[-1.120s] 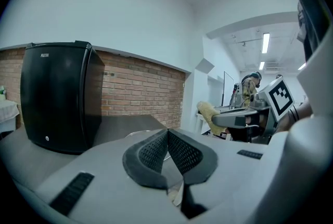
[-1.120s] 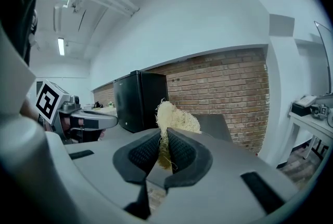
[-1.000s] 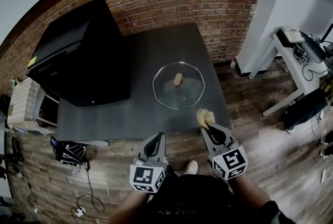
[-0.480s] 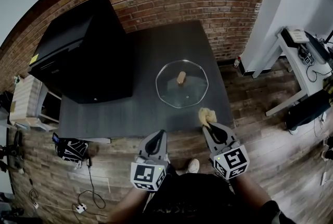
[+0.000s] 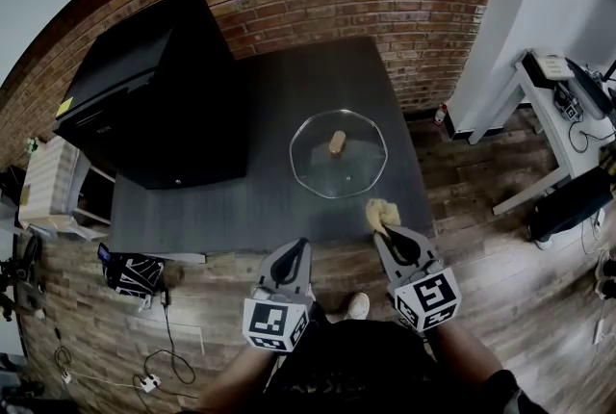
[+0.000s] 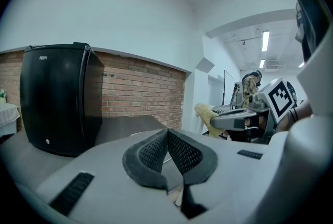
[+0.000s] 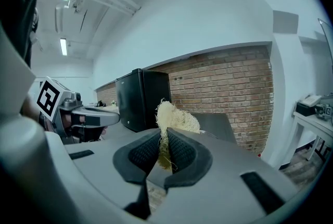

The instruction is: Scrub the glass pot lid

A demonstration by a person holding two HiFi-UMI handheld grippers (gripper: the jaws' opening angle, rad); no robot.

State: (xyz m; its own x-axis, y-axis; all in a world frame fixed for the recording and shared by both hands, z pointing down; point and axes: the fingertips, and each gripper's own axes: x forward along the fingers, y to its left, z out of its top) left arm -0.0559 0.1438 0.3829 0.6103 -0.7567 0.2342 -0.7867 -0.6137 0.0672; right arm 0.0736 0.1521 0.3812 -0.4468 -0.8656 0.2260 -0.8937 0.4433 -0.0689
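In the head view, the lid (image 5: 338, 155) is seen lying flat on the dark table (image 5: 279, 94), knob (image 5: 337, 142) up, towards the table's right near part. Both grippers are held at the near edge, well apart from the lid. The right gripper (image 5: 383, 228) is nearer to it, with the scrubber (image 5: 380, 213) just over the table's edge. The left gripper (image 5: 295, 248) hangs short of the table. No contact with the glass is made yet, so the step in hand is judged to be the approach. It is likely done best if the scrubber is brought down flat on the glass beside the knob. The lid should be steadied at its rim or knob by the left gripper, since smooth glass on a smooth top may slide under rubbing.

In the left gripper view, the jaws are seen pressed together at their tips, and nothing is held between them. The black fridge (image 6: 52, 98) and a brick wall (image 6: 140, 95) are seen beyond.

In the right gripper view, the jaws are closed on the lower part of the scrubber. Only a narrow gap is left, and it is filled by the pale fibres. The loose tuft stands out above the tips, and nothing else is touched by it.
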